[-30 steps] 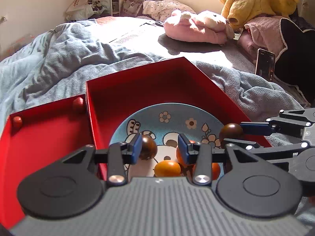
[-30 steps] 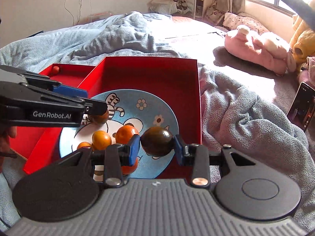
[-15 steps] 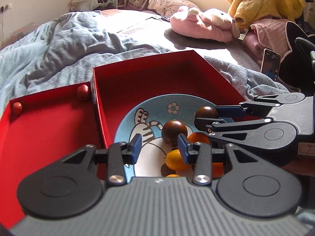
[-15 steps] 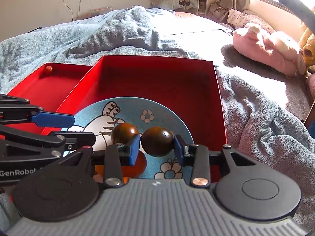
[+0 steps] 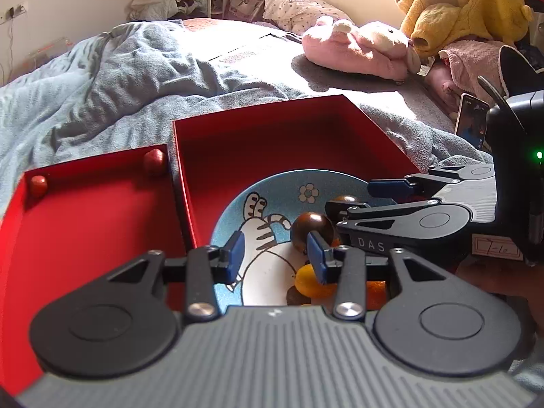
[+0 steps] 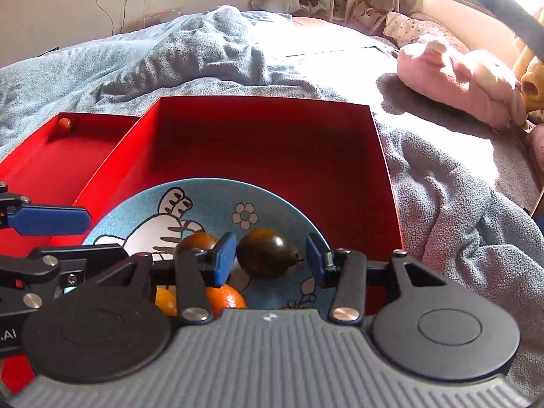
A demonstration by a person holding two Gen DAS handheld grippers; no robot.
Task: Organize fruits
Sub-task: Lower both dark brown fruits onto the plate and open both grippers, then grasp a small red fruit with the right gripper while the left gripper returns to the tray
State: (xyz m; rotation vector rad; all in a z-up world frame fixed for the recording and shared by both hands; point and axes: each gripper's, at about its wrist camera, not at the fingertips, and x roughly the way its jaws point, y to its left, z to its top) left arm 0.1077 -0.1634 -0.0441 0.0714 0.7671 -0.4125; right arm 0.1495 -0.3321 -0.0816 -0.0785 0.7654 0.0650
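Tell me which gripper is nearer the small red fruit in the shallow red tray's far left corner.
Left. The left gripper hovers over the plate beside that tray; the right gripper sits farther from the red fruit.

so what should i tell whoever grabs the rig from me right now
Right gripper: fingers opening, dark fruit lies between them on the blue plate, pads no longer pressing it.
Left gripper: empty, fingers narrowly apart above the plate.
Plate sits in the big red box with another dark fruit and the orange fruits.
Left: two small red fruits in the side tray.
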